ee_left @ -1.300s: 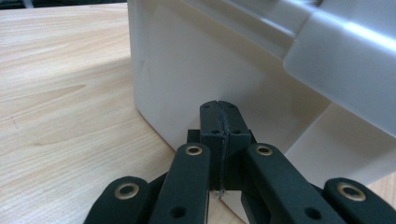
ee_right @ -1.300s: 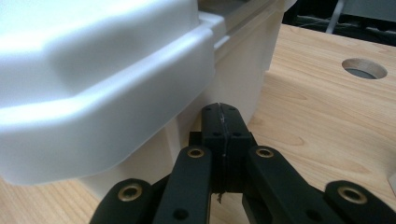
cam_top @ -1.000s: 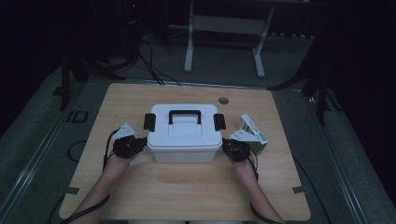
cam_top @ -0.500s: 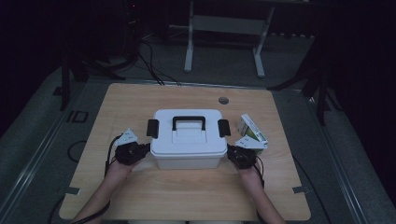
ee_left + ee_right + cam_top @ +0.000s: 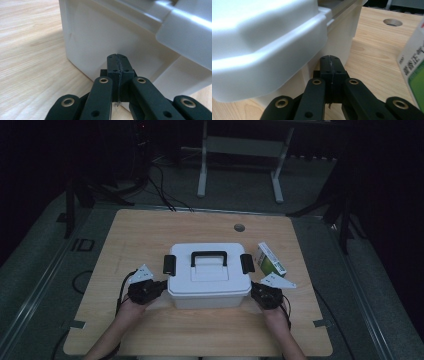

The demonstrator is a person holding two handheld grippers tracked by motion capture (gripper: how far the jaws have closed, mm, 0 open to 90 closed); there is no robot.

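- The white box sits in the middle of the wooden table, lid on, black handle flat across the top and a black latch on each short end, both apparently folded down.
- My left gripper is at the box's left end, low down, below the latch. In the left gripper view its jaws are pressed together with nothing between them, and the tips stand at the white side wall, touching or just short of it; I cannot tell which.
- My right gripper mirrors that at the right end. In the right gripper view its jaws are likewise closed flat on each other and empty, tucked under the overhanging lid rim, close against the wall.
- I think I have them closed on purpose: a blunt closed tip pushes a smooth wall better than two spread fingers, and one on each end lets me steer or square the box without it swinging.
- Staying low keeps the push from tipping the box or catching the lid.
- The small green-and-white carton lies just beside the box's far right corner, near my right gripper. It is the thing I would most likely bump if I swing outward.
- The round hole in the table is well beyond the box.
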